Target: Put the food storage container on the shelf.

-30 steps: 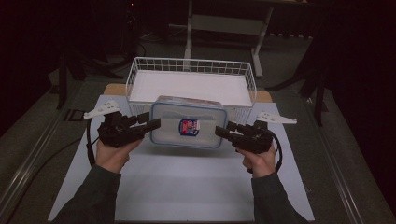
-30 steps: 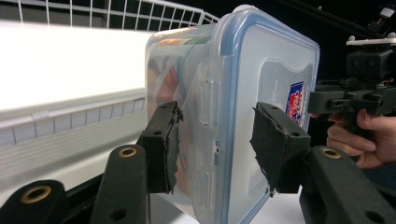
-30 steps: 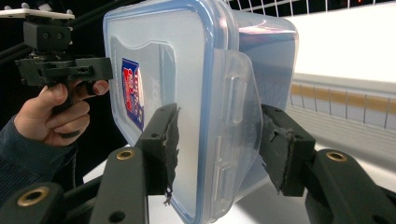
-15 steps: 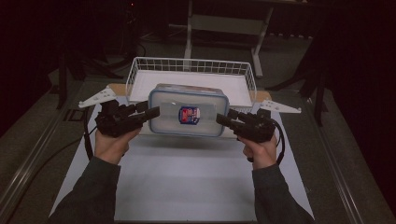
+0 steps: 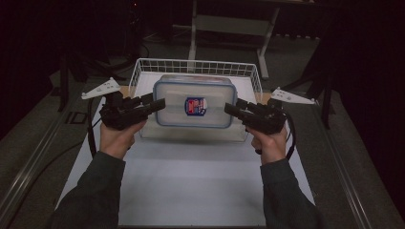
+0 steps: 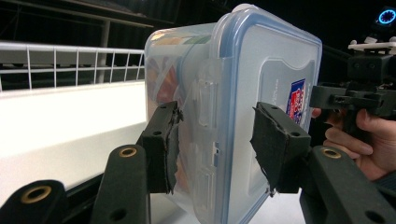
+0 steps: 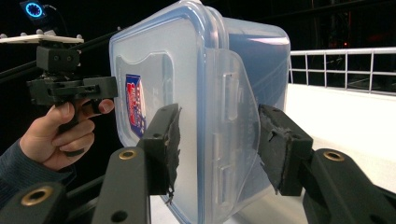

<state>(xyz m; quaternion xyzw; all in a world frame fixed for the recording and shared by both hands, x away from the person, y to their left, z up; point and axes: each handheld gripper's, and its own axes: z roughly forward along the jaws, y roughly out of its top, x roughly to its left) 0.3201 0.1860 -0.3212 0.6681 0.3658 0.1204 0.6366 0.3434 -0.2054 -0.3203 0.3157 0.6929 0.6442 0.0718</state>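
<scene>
A clear plastic food container [image 5: 193, 102] with a blue-rimmed lid and a red and blue label hangs in the air between my two grippers, lid tilted toward me. My left gripper [image 5: 160, 103] is shut on its left end, one pad on the body and one on the lid, either side of the latch [image 6: 208, 93]. My right gripper [image 5: 230, 109] is shut on the right end the same way, around the other latch [image 7: 231, 107]. In the left gripper view the jaws [image 6: 217, 114] clamp the container [image 6: 271, 65]; in the right gripper view they [image 7: 219, 116] clamp it [image 7: 159, 51] too.
A white wire basket [image 5: 196, 62] stands just behind the container on the table. A white mat [image 5: 191, 186] covers the table in front of me. A metal frame leg [image 5: 193, 28] rises behind the basket. Dark floor lies on both sides.
Both grippers have lifted the container off the mat and carried it up and away from me, toward the basket. Its lid now tilts more toward me.
</scene>
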